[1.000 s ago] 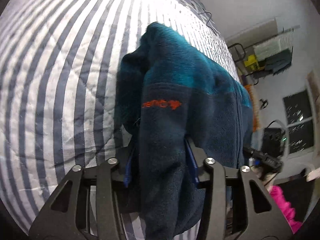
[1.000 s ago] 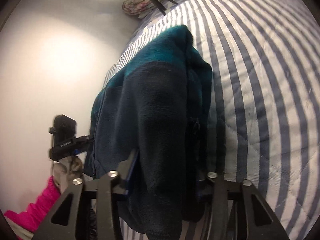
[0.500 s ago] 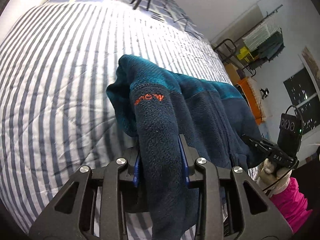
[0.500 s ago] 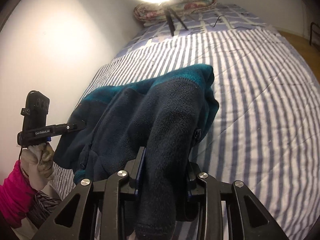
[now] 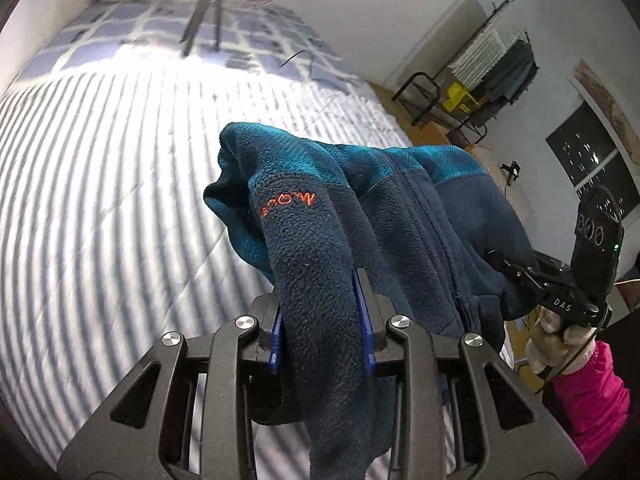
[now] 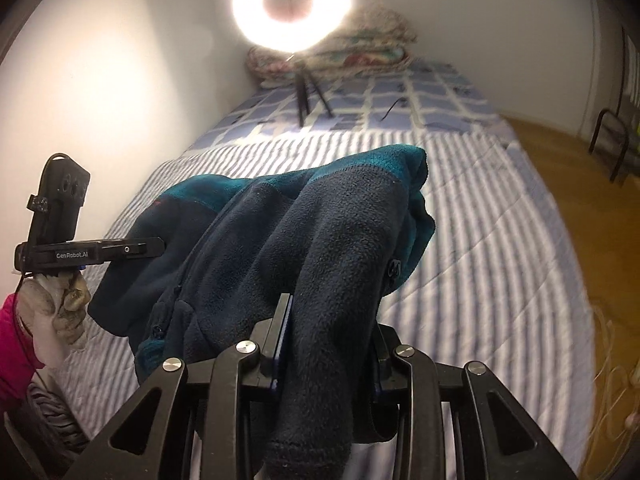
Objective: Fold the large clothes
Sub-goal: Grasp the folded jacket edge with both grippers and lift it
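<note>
A navy and teal fleece jacket point(image 5: 400, 216) with an orange logo hangs in the air above the striped bed point(image 5: 100, 184). My left gripper point(image 5: 320, 320) is shut on one thick fold of it. My right gripper point(image 6: 328, 328) is shut on another fold of the same jacket point(image 6: 280, 232). The fleece hides the fingertips of both. In the left wrist view the right gripper point(image 5: 560, 296) shows at the far right, in a gloved hand. In the right wrist view the left gripper point(image 6: 92, 254) shows at the left.
A ring light on a tripod point(image 6: 292, 0) stands at the head of the bed, with folded blankets point(image 6: 360, 52) behind it. A wall runs along the bed's left side point(image 6: 100, 80). A drying rack point(image 5: 496, 60) and wooden floor point(image 6: 560, 152) lie to the right.
Both grippers have risen and tilted up with the jacket, lifting it off the bed. The head of the bed and the ring light have come into view.
</note>
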A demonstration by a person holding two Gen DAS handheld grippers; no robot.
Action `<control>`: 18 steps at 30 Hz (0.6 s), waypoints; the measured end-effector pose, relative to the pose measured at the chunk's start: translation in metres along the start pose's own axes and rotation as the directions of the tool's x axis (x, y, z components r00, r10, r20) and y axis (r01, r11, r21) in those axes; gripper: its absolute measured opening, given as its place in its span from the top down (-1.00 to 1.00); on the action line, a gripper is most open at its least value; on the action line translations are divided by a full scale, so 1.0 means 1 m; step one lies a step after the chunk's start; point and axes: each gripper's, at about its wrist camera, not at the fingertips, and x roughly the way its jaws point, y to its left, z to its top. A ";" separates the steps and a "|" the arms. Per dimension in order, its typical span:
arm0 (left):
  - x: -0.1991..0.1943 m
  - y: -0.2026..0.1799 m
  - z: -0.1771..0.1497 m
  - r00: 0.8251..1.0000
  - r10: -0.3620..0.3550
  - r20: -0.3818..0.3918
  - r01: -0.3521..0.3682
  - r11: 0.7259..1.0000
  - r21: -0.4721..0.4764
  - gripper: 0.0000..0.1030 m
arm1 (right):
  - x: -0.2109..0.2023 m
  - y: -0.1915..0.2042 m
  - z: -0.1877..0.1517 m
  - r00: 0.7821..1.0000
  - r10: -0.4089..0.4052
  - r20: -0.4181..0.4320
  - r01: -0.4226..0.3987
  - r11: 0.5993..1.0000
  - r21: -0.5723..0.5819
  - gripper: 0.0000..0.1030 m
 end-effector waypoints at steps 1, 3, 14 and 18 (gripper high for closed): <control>0.006 -0.002 0.006 1.000 -0.007 0.006 0.006 1.000 0.005 0.45 | 0.001 -0.010 0.009 1.000 -0.014 0.014 0.014 1.000 -0.007 0.41; 0.026 -0.010 0.028 1.000 -0.021 0.020 0.020 1.000 0.024 0.45 | 0.003 -0.026 0.024 0.999 -0.035 0.033 0.035 0.999 -0.018 0.41; 0.140 -0.038 0.133 0.997 -0.037 0.069 0.032 0.997 0.065 0.46 | 0.055 -0.122 0.105 0.985 -0.144 0.099 0.148 0.989 -0.029 0.41; 0.173 -0.042 0.160 0.996 -0.033 0.078 0.028 0.997 0.069 0.47 | 0.071 -0.150 0.124 0.983 -0.150 0.106 0.153 0.988 -0.013 0.41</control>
